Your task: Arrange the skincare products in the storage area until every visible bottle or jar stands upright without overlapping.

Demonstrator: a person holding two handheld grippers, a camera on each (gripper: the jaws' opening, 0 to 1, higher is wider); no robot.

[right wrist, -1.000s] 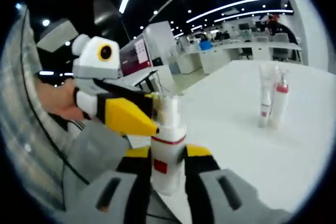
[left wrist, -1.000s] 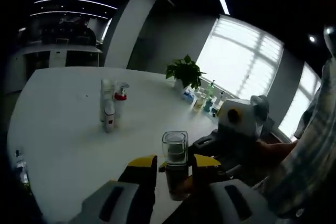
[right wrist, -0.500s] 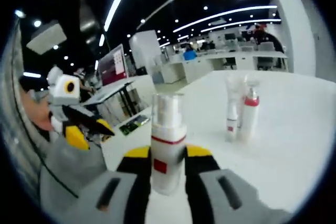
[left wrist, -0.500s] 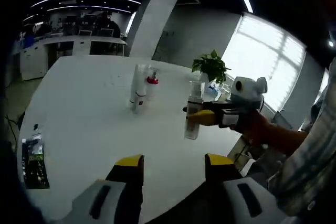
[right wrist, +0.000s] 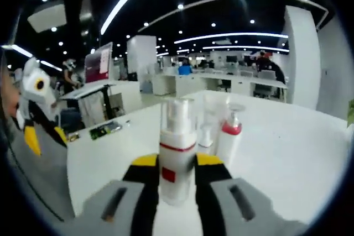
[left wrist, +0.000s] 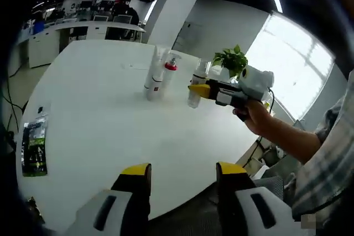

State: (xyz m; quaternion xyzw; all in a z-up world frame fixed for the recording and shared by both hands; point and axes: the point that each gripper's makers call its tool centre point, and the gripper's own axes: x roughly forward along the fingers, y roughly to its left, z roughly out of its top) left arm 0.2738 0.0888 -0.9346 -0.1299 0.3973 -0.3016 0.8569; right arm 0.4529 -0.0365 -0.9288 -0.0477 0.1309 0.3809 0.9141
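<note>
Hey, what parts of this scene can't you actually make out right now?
- Held bottle, right gripper view: its lower body is covered by the right claw.
- Tube, right gripper view: partly behind the held bottle.
- Flat packet, left gripper view: print too small and dim to read.

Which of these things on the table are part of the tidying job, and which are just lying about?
Part of the job:
- clear-capped bottle, held in the right claw
- two upright bottles on the table

Just lying about:
- potted plant
- flat packet near the table edge
</note>
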